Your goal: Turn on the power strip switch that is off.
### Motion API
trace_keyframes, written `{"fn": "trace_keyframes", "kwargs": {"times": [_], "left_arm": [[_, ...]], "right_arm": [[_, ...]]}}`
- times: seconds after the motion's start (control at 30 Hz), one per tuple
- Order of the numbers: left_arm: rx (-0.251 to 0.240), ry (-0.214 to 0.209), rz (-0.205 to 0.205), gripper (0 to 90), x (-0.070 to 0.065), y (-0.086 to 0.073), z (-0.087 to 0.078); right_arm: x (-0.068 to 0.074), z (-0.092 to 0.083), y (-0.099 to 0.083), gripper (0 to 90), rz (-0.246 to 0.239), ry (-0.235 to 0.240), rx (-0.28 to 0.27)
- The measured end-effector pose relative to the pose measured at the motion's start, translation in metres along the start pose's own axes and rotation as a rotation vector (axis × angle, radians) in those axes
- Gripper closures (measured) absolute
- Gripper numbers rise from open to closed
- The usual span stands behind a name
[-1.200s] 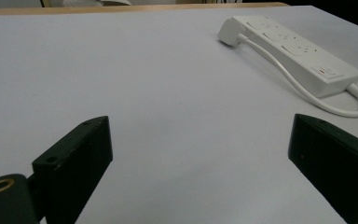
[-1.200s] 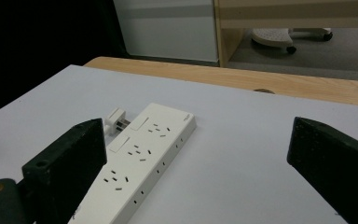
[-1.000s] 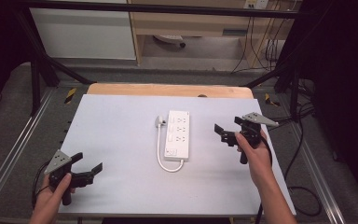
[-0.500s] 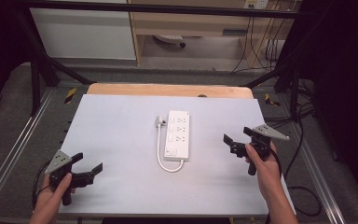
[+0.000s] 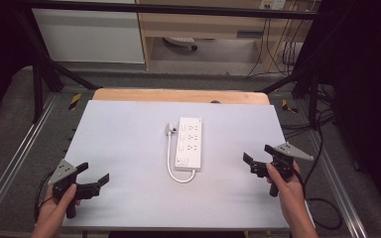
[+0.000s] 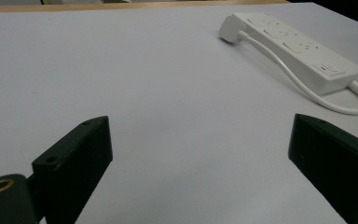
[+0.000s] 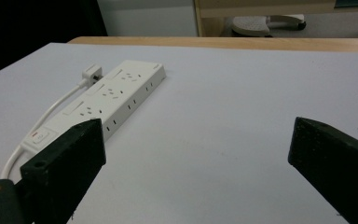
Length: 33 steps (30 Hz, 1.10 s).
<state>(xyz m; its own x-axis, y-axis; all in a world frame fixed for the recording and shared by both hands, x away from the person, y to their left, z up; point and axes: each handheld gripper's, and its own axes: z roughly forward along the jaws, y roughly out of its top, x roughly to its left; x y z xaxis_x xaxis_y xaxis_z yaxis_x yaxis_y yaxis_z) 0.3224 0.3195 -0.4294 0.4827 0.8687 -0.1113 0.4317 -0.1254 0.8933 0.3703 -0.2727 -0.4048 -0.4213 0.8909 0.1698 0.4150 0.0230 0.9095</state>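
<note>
Jaws spread wide on both grippers, nothing held between them. Largest first: white table, with white power strip lying flat near its middle, long axis running away from the person, well apart from either tool. Thin white cord looping out of the strip's near end and up its left side to plug, resting unplugged just beside the far sockets. Probably a stand-off step, no grasp begun. Next move likely calls for one gripper to close in on the plug, narrow to its width, and line it up with a socket. Left gripper low at near-left edge, right gripper at near-right, each angled inward toward the strip, forearms entering from below.
</note>
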Motion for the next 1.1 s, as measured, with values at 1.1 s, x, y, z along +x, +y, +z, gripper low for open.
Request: {"fn": "trace_keyframes", "kwargs": {"times": [1.1], "left_arm": [[-0.007,-0.015,0.006,6.2,-0.004,0.001,-0.002]], "right_arm": [[0.023,-0.003,-0.048,3.9,-0.095,0.029,0.169]]}}
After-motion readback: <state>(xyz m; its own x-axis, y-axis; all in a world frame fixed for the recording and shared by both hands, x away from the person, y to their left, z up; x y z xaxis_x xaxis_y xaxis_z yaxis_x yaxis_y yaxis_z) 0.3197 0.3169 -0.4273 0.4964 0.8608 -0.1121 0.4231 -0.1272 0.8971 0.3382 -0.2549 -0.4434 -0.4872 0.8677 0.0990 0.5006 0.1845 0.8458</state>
